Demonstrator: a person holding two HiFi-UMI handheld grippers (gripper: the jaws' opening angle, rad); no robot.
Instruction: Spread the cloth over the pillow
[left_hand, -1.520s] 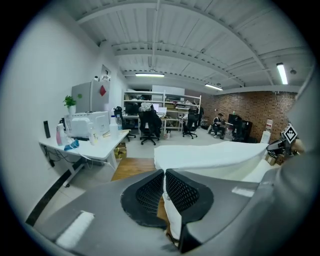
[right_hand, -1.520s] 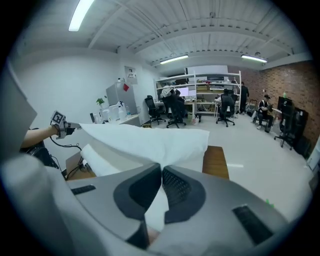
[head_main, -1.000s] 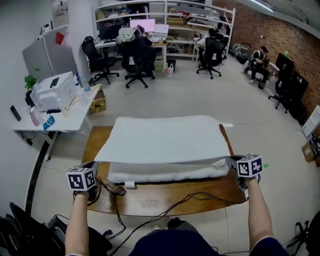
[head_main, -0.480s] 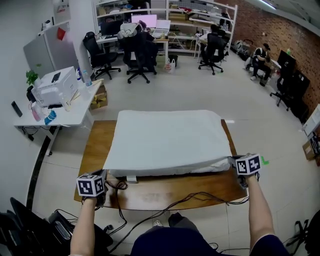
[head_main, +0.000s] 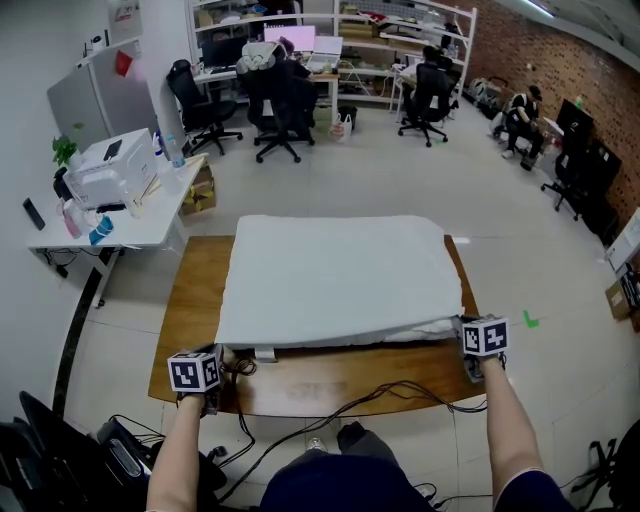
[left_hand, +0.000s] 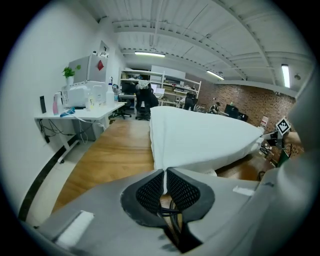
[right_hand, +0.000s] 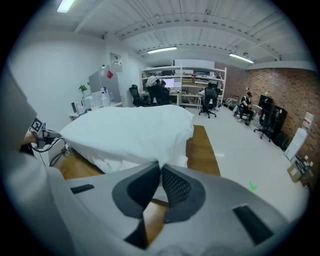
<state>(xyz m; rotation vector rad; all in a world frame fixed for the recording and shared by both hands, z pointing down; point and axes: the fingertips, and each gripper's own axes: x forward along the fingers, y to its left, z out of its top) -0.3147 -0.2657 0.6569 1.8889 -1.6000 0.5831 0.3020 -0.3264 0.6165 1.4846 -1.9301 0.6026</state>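
Observation:
A white cloth (head_main: 340, 275) lies spread over the pillow on the wooden table (head_main: 300, 385). Only a strip of the pillow (head_main: 425, 329) peeks out under the near right edge. My left gripper (head_main: 218, 354) is at the near left corner, shut on the cloth's corner (left_hand: 162, 165), which runs between its pads. At the near right corner my right gripper (head_main: 462, 328) pinches the cloth (right_hand: 130, 132) at its jaw tips (right_hand: 160, 165) while the jaws begin opening. Crumpled pillow edge (right_hand: 107, 162) shows beneath the cloth there.
Black cables (head_main: 380, 393) trail across the table's near edge, and a small white tag (head_main: 262, 354) lies by the pillow. A white desk with a printer (head_main: 105, 175) stands at the left. Office chairs, shelves and seated people fill the back of the room.
The cloth's near edge has come down over the pillow's front, which was showing before. Both grippers have moved lower and nearer to me; the left one has shifted right.

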